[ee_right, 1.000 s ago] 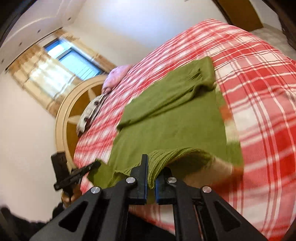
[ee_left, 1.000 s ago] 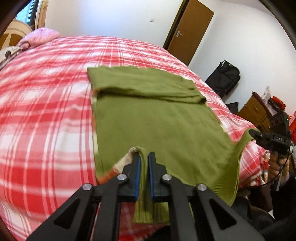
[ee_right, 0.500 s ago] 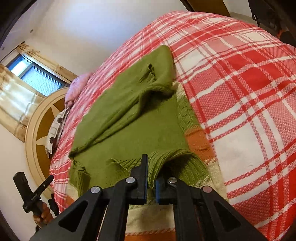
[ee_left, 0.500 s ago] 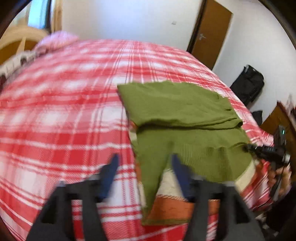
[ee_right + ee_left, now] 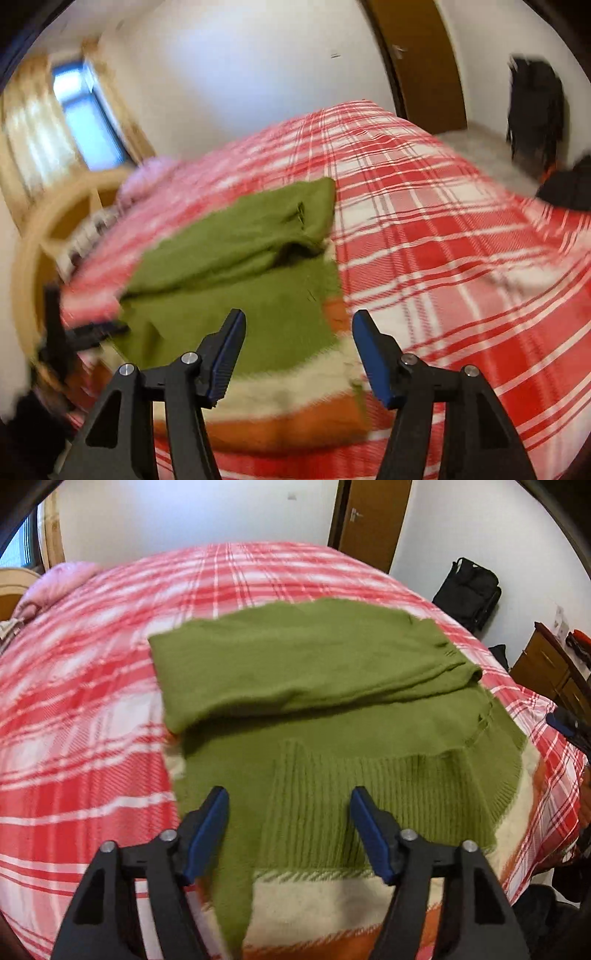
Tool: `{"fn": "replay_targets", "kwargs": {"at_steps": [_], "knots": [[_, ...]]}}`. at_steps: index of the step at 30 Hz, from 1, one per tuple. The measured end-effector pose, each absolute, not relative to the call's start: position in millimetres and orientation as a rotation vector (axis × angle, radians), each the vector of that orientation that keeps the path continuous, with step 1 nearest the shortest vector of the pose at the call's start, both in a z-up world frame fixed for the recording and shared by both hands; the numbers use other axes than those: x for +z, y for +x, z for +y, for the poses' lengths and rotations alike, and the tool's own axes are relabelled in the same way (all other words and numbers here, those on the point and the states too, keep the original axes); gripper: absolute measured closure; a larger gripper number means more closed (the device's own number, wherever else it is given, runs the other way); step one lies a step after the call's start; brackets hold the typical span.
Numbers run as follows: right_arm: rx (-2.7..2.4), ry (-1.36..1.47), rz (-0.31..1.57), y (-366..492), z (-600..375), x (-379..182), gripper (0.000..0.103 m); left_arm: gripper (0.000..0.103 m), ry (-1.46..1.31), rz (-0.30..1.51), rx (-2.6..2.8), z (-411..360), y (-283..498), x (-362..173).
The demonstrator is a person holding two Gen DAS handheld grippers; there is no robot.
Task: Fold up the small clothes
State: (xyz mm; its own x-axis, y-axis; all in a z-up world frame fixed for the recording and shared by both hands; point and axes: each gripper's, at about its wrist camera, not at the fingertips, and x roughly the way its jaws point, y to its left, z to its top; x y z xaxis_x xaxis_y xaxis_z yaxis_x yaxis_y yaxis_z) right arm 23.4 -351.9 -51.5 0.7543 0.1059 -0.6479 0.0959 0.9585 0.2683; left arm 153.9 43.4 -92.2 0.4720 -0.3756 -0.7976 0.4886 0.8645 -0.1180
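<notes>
A: Bedroom; bed (image 5: 92,709) under a red-and-white plaid cover, pink pillow (image 5: 55,587) far left, brown door (image 5: 373,517) on the far wall, black bag (image 5: 469,590) far right. Where does the sweater sit?

B: Green sweater (image 5: 314,686) lies flat near the bed's near edge, partly over a cream-and-orange cloth (image 5: 314,904). Its far portion is doubled over on itself, one thick band running left to right. Ribbed hem (image 5: 369,805) lies nearest, laid over the body.

A: Left tongs (image 5: 290,830)?

B: Jaws apart and narrowing at this moment. Hem lies below and between them; pads do not press on it. Holding nothing.

A: Right tongs (image 5: 299,350)?

B: Jaws apart and widening, nothing gripped. In the right view they hang over the sweater's near right corner, where green meets the cream cloth. That view is blurred, so touching or just above: cannot tell.

A: Progress?

B: Judgement only. Far fold is in place and the hem appears brought up, so at least two folds look done. Left side is untidy: a green strip (image 5: 236,897) trails toward the near edge past the hem line. Remaining, as I read it: tuck that strip, square the edges, perhaps one more fold to make a compact bundle. No other clothes visible for certain.
</notes>
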Motion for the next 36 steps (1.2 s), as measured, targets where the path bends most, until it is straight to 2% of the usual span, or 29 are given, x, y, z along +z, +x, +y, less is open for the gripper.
{"fn": "replay_targets", "kwargs": {"at_steps": [4,7,13,14,15,17,19,20,22,23,26,36], "knots": [[0.012,0.129,0.766,43.6,-329.2,-63.7,0.044,0.039,0.156,0.928,-0.542,37.7,148.2,-95.1],[0.020,0.094,0.788,61.1,-325.8,-81.2,0.044,0.035,0.153,0.940,-0.555,36.5,147.7,-94.6],[0.007,-0.001,0.836,90.0,-314.0,-105.6,0.044,0.035,0.158,0.945,-0.572,38.0,149.8,-94.8],[0.009,-0.020,0.822,88.9,-311.4,-105.1,0.049,0.035,0.160,0.943,-0.574,36.7,150.2,-95.7],[0.017,-0.037,0.820,87.5,-308.4,-104.0,0.067,0.035,0.163,0.939,-0.574,36.0,150.3,-96.5],[0.047,-0.049,0.831,84.4,-302.8,-101.4,0.093,0.036,0.176,0.922,-0.564,33.8,149.7,-97.5],[0.035,-0.077,0.827,80.2,-297.4,-99.6,0.094,0.054,0.188,0.911,-0.569,30.8,147.2,-97.3],[0.031,-0.103,0.821,76.9,-293.3,-99.2,0.094,0.066,0.192,0.908,-0.578,29.0,145.3,-96.7],[0.024,-0.130,0.800,68.6,-287.0,-96.5,0.094,0.077,0.189,0.904,-0.588,27.5,141.4,-95.2],[0.022,-0.127,0.790,65.9,-285.3,-94.5,0.094,0.086,0.181,0.905,-0.596,27.9,140.5,-95.2],[-0.001,-0.094,0.747,55.5,-286.0,-82.8,0.094,0.091,0.127,0.914,-0.607,33.3,138.2,-95.8],[-0.028,0.006,0.594,36.1,-294.7,-20.1,0.094,0.092,0.021,0.843,-0.545,51.7,130.9,-59.2]]}}
